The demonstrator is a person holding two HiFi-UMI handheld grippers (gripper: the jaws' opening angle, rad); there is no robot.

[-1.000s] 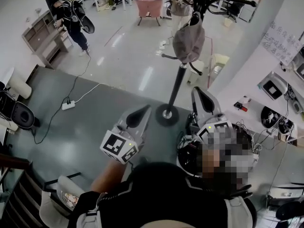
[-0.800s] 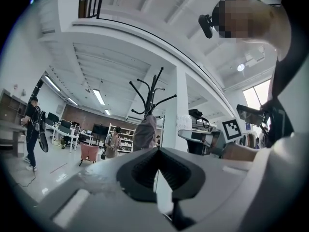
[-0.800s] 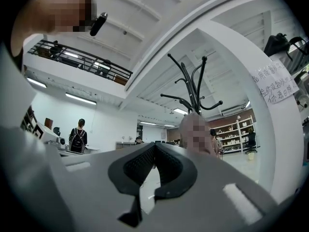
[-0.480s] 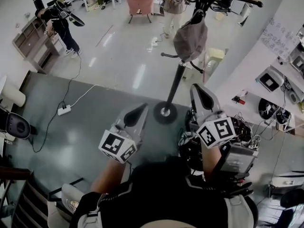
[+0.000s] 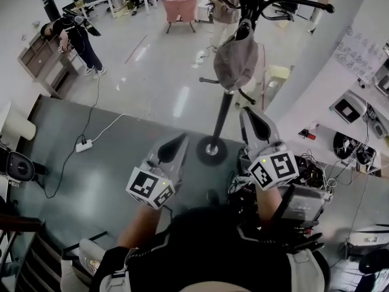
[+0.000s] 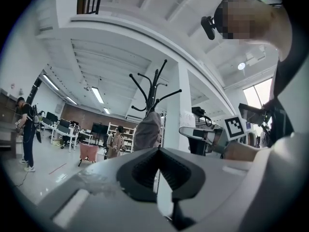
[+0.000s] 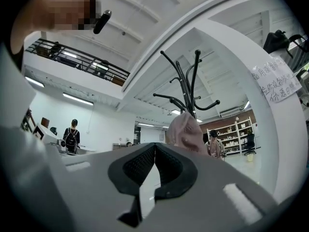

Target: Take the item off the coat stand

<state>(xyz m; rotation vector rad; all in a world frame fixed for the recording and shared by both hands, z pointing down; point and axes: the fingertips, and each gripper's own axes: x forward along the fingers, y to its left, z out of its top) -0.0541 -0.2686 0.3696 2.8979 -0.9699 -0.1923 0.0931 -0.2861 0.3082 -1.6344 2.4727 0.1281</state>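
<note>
A black coat stand (image 5: pixel 223 115) rises from a round base (image 5: pixel 211 149) on the floor ahead of me. A grey-pink cloth item (image 5: pixel 237 59) hangs from one of its upper hooks. My left gripper (image 5: pixel 181 140) is held left of the base, shut and empty. My right gripper (image 5: pixel 246 112) is right of the pole, below the item, also shut with nothing in it. In the left gripper view the item (image 6: pixel 147 129) hangs beyond the touching jaw tips. In the right gripper view the item (image 7: pixel 186 129) sits just above and right of the closed jaws, under the stand's hooks (image 7: pixel 190 81).
A white pillar (image 5: pixel 316 72) stands close on the right, and a cart of equipment with cables (image 5: pixel 310 187) is by my right arm. A power strip (image 5: pixel 84 145) and its cable lie on the floor at left. People (image 5: pixel 76 32) and a pink chair (image 5: pixel 182 8) are far back.
The head view has drifted slightly. My right gripper has edged a little forward and left toward the stand. Both grippers stay shut and the item still hangs.
</note>
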